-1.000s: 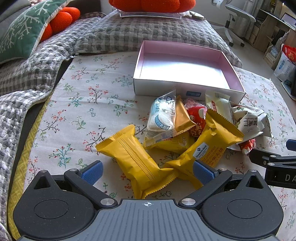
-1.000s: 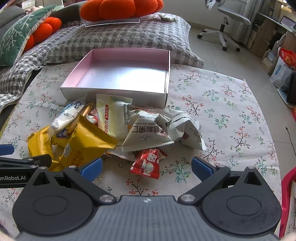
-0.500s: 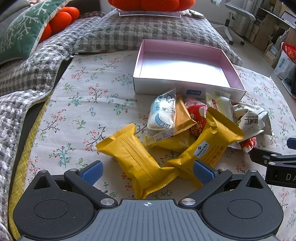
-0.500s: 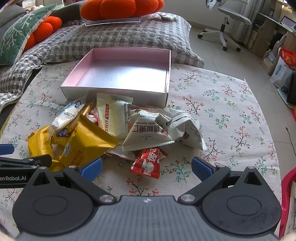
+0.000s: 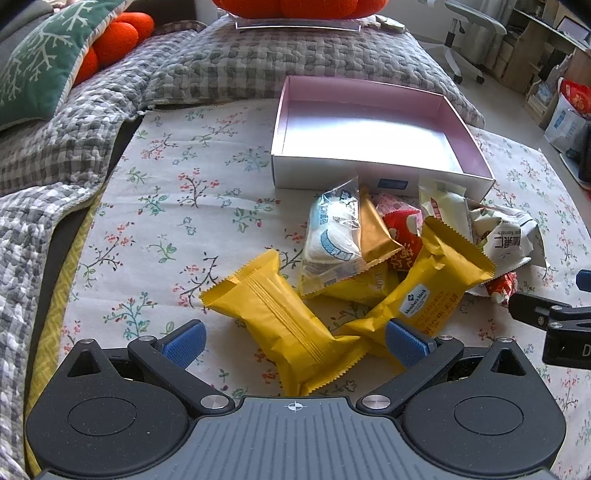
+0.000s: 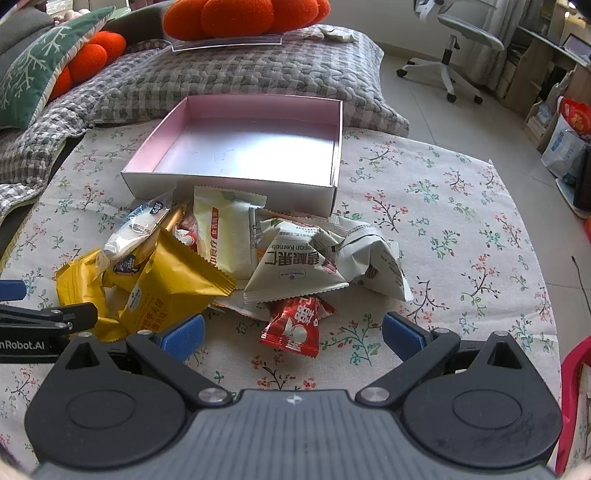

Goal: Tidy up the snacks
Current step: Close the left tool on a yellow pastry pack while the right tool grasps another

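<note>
A pile of snack packets lies on the floral cloth in front of an empty pink-lined box [image 5: 373, 129] [image 6: 251, 147]. My left gripper [image 5: 295, 341] is open, its jaws on either side of the near end of a yellow packet [image 5: 284, 325]. A second yellow packet [image 5: 424, 291] lies to its right, with a clear white-and-blue packet [image 5: 332, 236] behind. My right gripper [image 6: 291, 338] is open, with a small red packet [image 6: 295, 325] between its jaws. White triangular packets [image 6: 295, 266] and a pale green packet [image 6: 225, 229] lie beyond it.
A grey checked quilt [image 5: 258, 62] with orange cushions [image 6: 240, 14] lies behind the box. A green pillow [image 5: 37, 62] is at far left. An office chair [image 6: 461, 48] and bags stand on the floor at right. The cloth's right edge drops off near a red object [image 6: 572, 387].
Both grippers have crept slightly forward toward the pile. Both stay open and nothing has been picked up.
</note>
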Tool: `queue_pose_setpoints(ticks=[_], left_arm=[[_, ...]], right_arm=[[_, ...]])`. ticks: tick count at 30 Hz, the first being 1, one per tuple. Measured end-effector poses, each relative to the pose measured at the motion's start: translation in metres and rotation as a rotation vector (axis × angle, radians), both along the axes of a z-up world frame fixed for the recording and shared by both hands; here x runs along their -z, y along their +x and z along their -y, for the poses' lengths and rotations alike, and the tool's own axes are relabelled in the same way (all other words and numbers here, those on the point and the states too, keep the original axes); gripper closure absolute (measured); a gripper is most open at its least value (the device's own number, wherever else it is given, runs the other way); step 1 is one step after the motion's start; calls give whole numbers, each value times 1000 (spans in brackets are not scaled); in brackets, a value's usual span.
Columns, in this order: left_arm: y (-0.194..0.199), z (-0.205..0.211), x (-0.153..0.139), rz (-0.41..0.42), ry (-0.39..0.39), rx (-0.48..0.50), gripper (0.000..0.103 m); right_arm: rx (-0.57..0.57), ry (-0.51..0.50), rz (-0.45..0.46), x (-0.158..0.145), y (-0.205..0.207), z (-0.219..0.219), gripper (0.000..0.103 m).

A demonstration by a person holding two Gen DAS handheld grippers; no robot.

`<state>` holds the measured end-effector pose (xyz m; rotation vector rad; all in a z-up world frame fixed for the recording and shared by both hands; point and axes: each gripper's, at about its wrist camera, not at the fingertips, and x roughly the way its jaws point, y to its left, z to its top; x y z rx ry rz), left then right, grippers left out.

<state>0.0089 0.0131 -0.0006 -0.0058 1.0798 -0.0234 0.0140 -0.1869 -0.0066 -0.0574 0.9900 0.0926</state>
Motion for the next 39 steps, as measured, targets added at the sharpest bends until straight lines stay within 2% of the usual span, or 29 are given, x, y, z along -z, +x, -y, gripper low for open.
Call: queue_pose_setpoints(ticks=[6, 10, 16, 21, 28, 35, 39], left_arm=[[7, -9, 0, -27, -11, 53, 0], [13, -17, 3, -60, -32, 79, 0], [19, -23, 9, -82, -77, 124, 1], [22, -25, 16, -90, -115, 95, 3], [31, -35, 29, -123, -182, 9, 19], [38, -41, 43, -139, -219, -79, 39], [39, -40, 48, -141, -231, -98, 46]], right_arm=[[-4, 35, -8, -3, 5, 7, 1], [-4, 103, -25, -5, 9, 18, 3], [-31, 213, -58, -5, 15, 24, 11], [-75, 330, -124, 1, 15, 13, 19], [-80, 418, -174, 10, 22, -4, 28], [-20, 502, -222, 25, 32, -14, 40], [18, 515, -220, 31, 36, -17, 45]])
